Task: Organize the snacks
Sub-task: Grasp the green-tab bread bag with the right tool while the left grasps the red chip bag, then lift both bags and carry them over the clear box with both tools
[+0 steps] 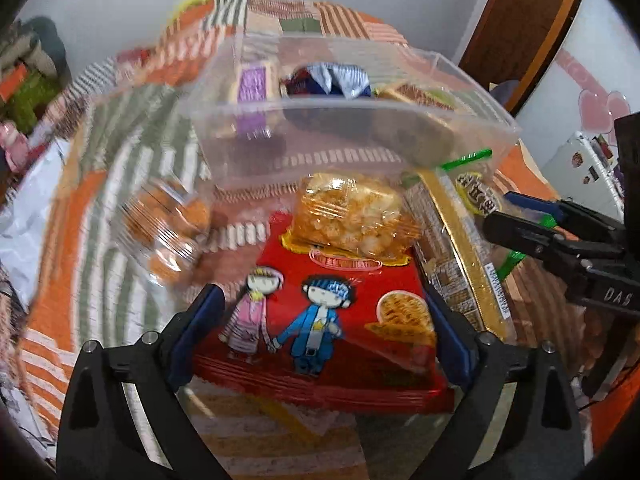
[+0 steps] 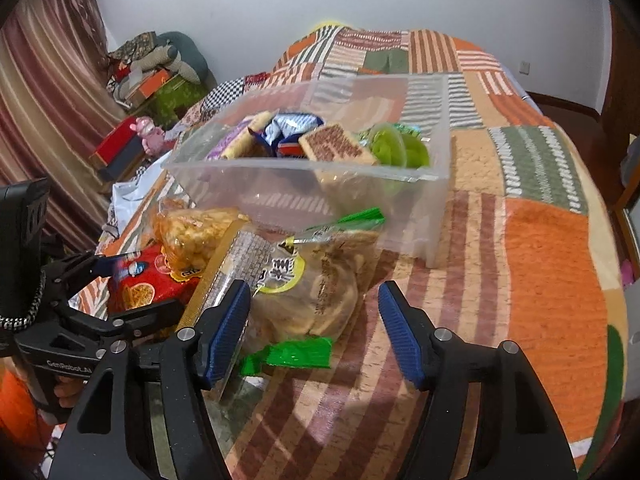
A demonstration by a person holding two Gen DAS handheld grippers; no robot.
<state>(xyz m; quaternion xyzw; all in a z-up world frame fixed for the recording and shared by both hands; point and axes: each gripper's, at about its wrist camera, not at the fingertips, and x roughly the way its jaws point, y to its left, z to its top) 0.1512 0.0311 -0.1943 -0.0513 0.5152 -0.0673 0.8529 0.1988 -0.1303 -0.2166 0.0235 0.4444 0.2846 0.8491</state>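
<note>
I am looking along my left gripper point(image 1: 320, 332), whose jaws are standing wide on either side of the flat red foil snack packet with two cartoon children point(image 1: 320, 320). The blue pads seem to be just touching its side edges, but I cannot tell whether they are actually biting. If I am closing on a slack foil pack by its edges, I judge it is likely to buckle or slide out forward.

On the far end of that red packet the clear bag of orange puffed snacks point(image 1: 352, 216) is resting, so lifting the red one is probably going to tip it off onto the orange, green and white striped patchwork bedspread point(image 1: 100, 208).

My right gripper point(image 2: 316, 332) is also hanging wide open, holding nothing, nearest the clear green-ended bag of pale brown pastries point(image 2: 316, 288), which is lying between its fingers, though not squarely. Its left finger is sitting just beside the long gold-edged cracker tray in clear wrap point(image 2: 236, 268), so closing here risks pinching both at once.

To the left, a blurred clear pack of round orange biscuits point(image 1: 168, 236) is lying apart from the pile.

Farther off, the clear rectangular plastic bin point(image 2: 436, 176) is already holding several wrapped snacks. It is light and standing on soft bedding, so a packet pushed against its near wall could shove or tilt it.
</note>
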